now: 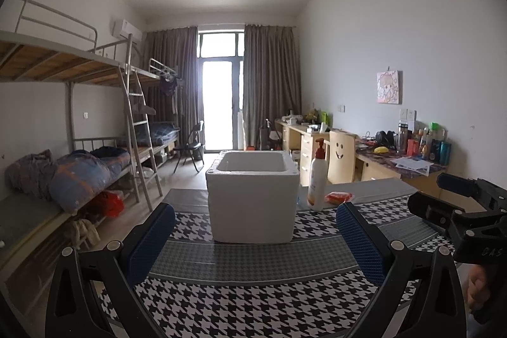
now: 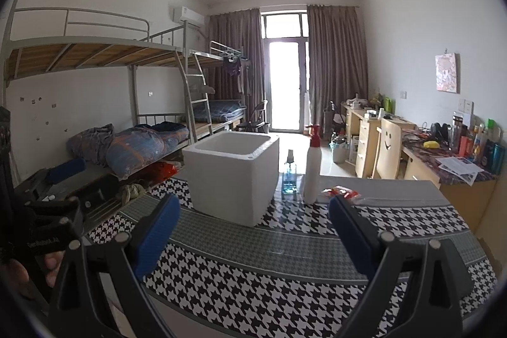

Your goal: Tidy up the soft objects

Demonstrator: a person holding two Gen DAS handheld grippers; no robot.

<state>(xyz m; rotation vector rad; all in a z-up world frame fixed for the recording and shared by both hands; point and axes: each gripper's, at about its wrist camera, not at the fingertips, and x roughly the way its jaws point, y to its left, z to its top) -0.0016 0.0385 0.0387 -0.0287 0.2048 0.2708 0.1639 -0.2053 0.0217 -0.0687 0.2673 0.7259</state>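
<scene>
Left wrist: foam box (image 1: 252, 195) centre, grippers apart.

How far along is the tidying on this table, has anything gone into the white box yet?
Nothing looks done yet. The white foam box shows no contents from here, though its floor is hidden. Nothing is in hand: the left gripper and right gripper are both open above the checked tablecloth. Left to do: the red packet, pump bottle and small blue bottle all sit beside the box.
</scene>
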